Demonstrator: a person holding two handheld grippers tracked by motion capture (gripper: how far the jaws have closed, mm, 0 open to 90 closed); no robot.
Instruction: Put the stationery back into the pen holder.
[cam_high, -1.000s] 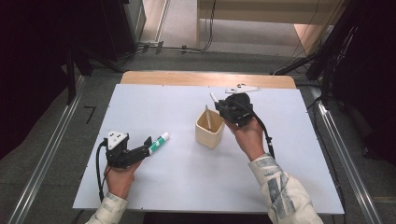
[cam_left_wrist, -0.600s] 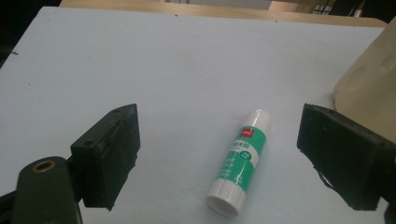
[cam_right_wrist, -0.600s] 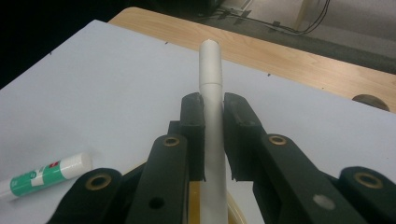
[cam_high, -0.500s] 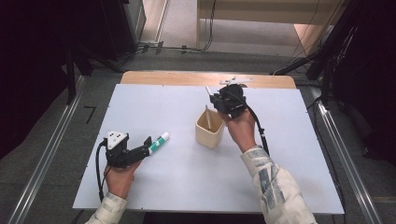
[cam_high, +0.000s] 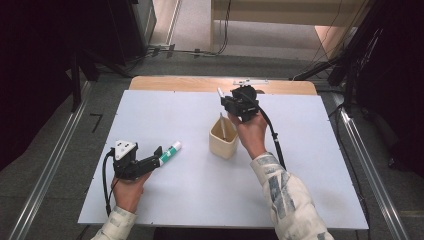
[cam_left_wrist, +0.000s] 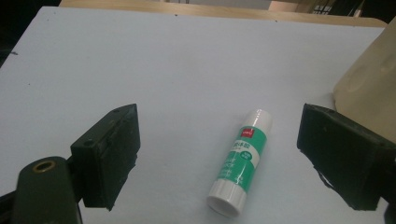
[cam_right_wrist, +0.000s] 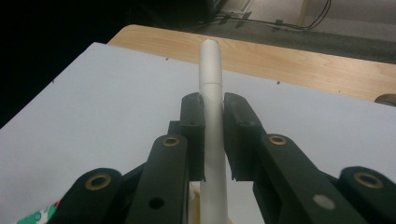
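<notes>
**Pen held above the cup, glue stick waiting**

The white pen (cam_right_wrist: 211, 112) is clamped in the right hand-held gripper (cam_high: 239, 104), just above the cup (cam_high: 223, 141) at its 1 o'clock. It seems to be going in; next, lower it straight. At the cup's 8 o'clock, the left hand-held gripper (cam_left_wrist: 224, 158) gapes wide around the glue stick (cam_left_wrist: 243, 161) lying on the table (cam_high: 300, 165), gripping nothing.

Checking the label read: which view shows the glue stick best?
The left gripper view: the glue stick lies whole on the white table between the open jaws of the left gripper, its green label facing the camera. The high view shows it small, at that gripper's tip. The right gripper view gives no clear sight of it.
</notes>
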